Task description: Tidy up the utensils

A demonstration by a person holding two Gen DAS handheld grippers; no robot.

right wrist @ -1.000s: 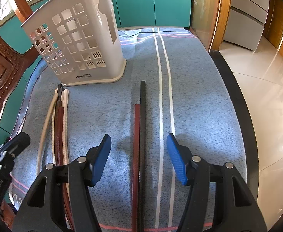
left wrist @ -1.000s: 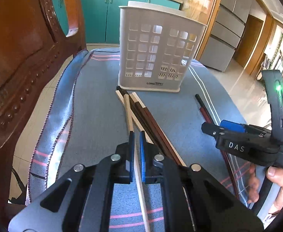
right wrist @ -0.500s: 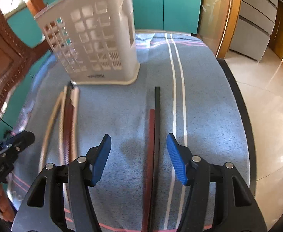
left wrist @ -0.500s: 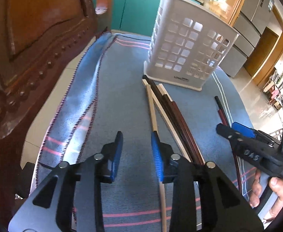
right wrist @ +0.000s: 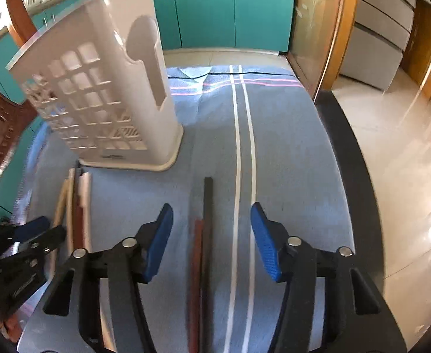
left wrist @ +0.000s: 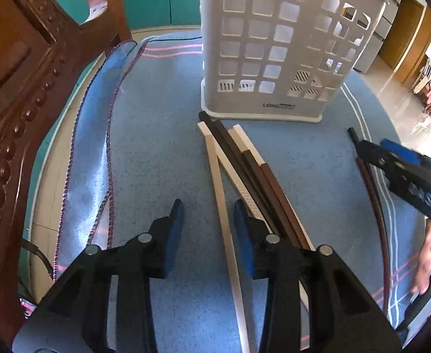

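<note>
Left gripper [left wrist: 206,235], parted, straddles 1 pale chopstick [left wrist: 220,194] on the desk [left wrist: 156,147]; right gripper [right wrist: 212,235], closing, brackets 2 dark chopsticks [right wrist: 206,206], untouched. Basket [left wrist: 274,44] stands just beyond, presumably their destination.

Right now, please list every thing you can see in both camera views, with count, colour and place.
Utensil basket: one, white, perforated, upright at the far side of the cloth.
Chopsticks, left bundle: several, cream and dark brown, lying before the basket.
Chopsticks, right pair: two, black and reddish brown, lying side by side.
Cloth: one, blue with white and pink stripes, covering the table.
Chair: one, carved brown wood, left.
Cabinets: teal, behind.
Left gripper: black, blue pads, open over one cream chopstick.
Right gripper: jaws closing around the pair, not touching.
</note>
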